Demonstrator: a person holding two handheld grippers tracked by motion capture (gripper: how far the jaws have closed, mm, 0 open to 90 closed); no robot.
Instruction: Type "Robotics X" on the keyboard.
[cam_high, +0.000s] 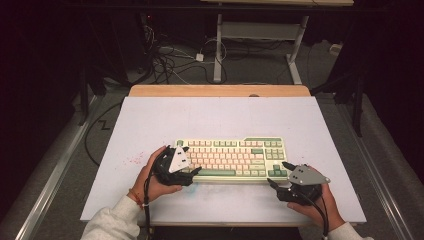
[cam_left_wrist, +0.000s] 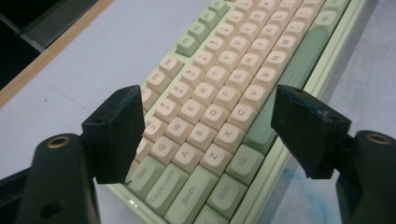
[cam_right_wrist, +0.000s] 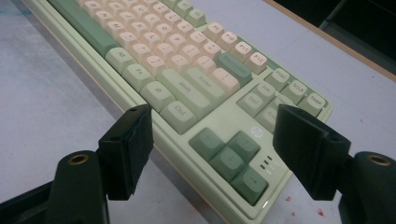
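High view. We record a pale green mechanical keyboard with cream and green plastic keycaps (cam_high: 231, 159), lying flat just below the middle of the frame on a white rectangular tabletop board (cam_high: 215, 117). Behind the board, along its upper edge, runs a light wooden table edge (cam_high: 220, 90). We see the left gripper (cam_high: 190, 161) at the keyboard's left end, held in the person's left hand (cam_high: 156, 182), its grey three-cornered plate on top. The right gripper (cam_high: 278, 174) sits at the keyboard's lower right corner, held in the right hand (cam_high: 316, 205). Both sleeves, light grey, enter from the bottom edge. Faint red specks (cam_high: 134, 161) mark the board left of the keyboard.

Left gripper view. We note the two black jaws standing well apart, one at lower left and one at right, with nothing clamped. Between and beyond them the keyboard (cam_left_wrist: 224, 102) runs diagonally toward the upper right; its left end, with the Tab, Caps Lock and Shift keys, lies at bottom centre. The left jaw overlaps the keyboard's far-left edge in the picture; whether it touches we cannot tell.

Right gripper view. We note the black jaws likewise wide apart and empty. The keyboard's right end (cam_right_wrist: 196, 88) lies between them, the dark green arrow keys (cam_right_wrist: 231, 156) at lower centre, nearest the jaws.
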